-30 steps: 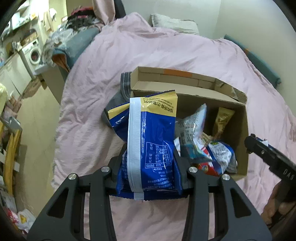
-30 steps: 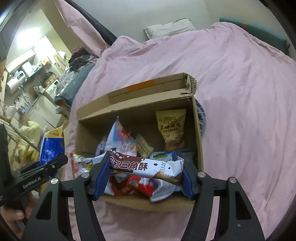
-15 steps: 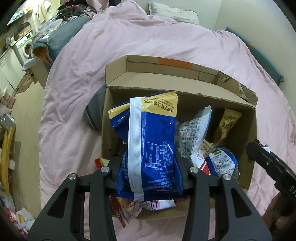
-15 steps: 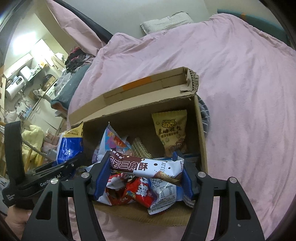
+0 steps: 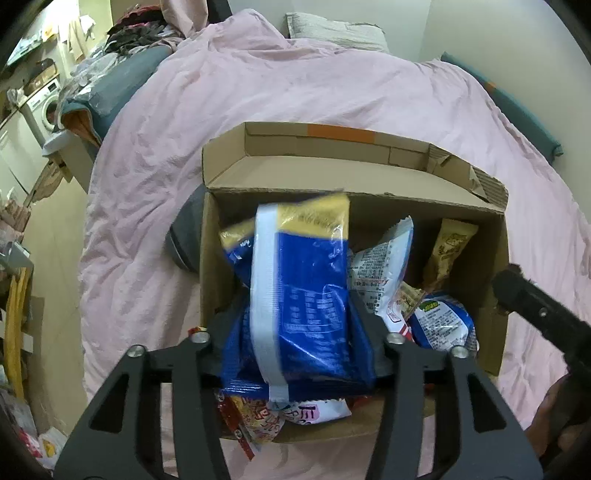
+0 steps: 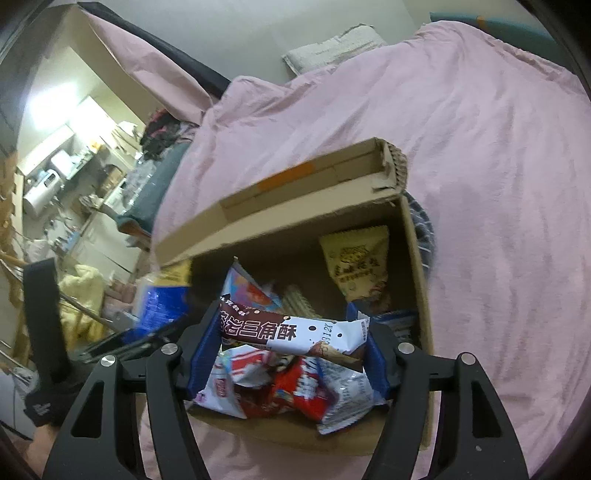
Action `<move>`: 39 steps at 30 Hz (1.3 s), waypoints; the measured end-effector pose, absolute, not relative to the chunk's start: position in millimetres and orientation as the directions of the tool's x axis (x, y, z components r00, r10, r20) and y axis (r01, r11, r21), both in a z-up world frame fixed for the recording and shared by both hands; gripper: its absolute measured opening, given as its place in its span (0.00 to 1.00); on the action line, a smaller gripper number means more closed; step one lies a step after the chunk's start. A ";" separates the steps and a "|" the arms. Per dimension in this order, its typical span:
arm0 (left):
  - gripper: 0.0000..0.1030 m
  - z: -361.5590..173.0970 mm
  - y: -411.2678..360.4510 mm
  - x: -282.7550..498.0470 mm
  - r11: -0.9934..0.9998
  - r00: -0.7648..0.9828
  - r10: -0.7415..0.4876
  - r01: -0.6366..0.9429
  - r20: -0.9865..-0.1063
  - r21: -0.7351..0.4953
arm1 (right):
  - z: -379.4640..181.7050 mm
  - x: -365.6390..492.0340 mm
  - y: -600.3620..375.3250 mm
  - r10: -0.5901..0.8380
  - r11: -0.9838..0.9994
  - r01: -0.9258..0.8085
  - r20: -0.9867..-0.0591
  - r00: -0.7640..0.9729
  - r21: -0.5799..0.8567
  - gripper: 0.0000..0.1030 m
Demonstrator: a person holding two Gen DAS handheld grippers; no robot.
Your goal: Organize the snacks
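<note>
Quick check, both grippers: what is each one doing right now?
Left gripper: closed on the blue snack bag, over the cardboard box.
Right gripper: closed on the brown-and-white snack bar, over the same box.

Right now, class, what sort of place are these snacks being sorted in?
Probably a bedroom in a small flat: the brown cardboard box sits on a bed's pink duvet, with a grey pillow and a white washing machine nearby.

The blue bag [image 5: 303,295] hides snacks beneath (print blurred, perhaps unreadable).
</note>
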State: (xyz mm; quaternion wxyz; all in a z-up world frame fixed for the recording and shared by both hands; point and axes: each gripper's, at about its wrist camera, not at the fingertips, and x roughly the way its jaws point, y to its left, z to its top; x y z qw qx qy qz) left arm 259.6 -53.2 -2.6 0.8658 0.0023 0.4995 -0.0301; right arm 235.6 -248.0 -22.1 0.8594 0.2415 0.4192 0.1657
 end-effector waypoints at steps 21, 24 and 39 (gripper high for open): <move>0.89 51.8 -16.1 194.1 1.000 0.677 -0.011 0.003 -0.736 -0.012 | 36.8 186.6 -251.3 0.371 0.884 -0.104 -0.551 0.748 0.455 1.00; 0.91 54.1 -12.0 178.7 1.000 0.687 -0.014 0.016 -0.727 -0.004 | 39.2 173.0 -246.5 0.333 0.907 -0.087 -0.577 0.745 0.411 1.00; 1.00 46.5 23.6 87.6 1.000 0.721 -0.012 -0.003 -0.693 -0.020 | 38.8 90.5 -227.8 0.271 0.945 -0.089 -0.598 0.755 0.316 1.00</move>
